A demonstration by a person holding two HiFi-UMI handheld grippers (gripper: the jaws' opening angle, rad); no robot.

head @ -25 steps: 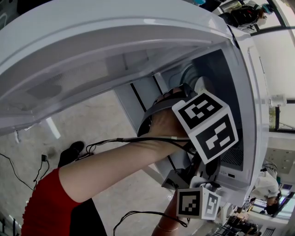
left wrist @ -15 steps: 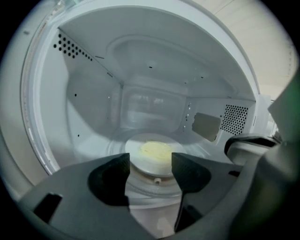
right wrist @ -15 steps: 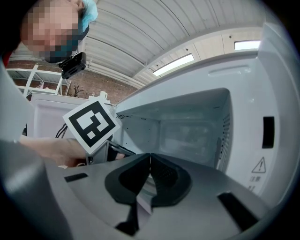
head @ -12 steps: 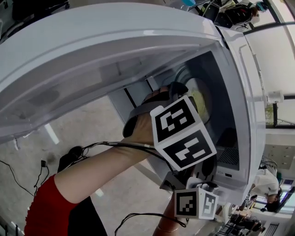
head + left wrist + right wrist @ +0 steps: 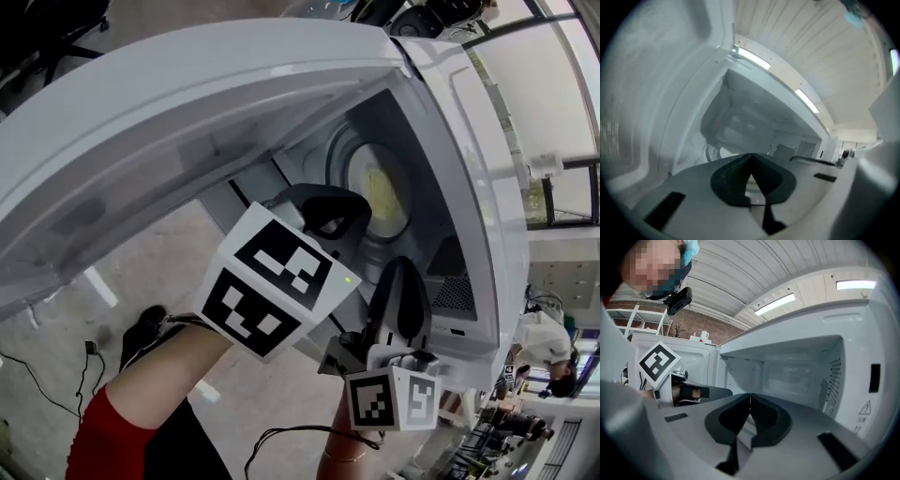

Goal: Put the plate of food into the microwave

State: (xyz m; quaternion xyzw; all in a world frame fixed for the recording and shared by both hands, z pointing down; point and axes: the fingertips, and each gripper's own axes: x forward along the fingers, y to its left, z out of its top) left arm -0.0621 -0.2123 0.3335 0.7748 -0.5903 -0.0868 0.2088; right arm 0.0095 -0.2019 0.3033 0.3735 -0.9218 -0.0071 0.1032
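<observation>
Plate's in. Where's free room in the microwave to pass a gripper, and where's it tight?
Free: inside the microwave above the plate, up to the ceiling, and the floor strip between plate and vented wall. Crowded: the doorway, where left gripper, jaws just closed empty, and right gripper, shut, sit side by side.

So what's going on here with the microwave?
A person holding a gripper in each hand is loading a microwave. The plate of food already sits inside, and the door is open. The left gripper has just closed its jaws with nothing between them, in front of the opening. The right gripper, also shut and empty, is beside it.
</observation>
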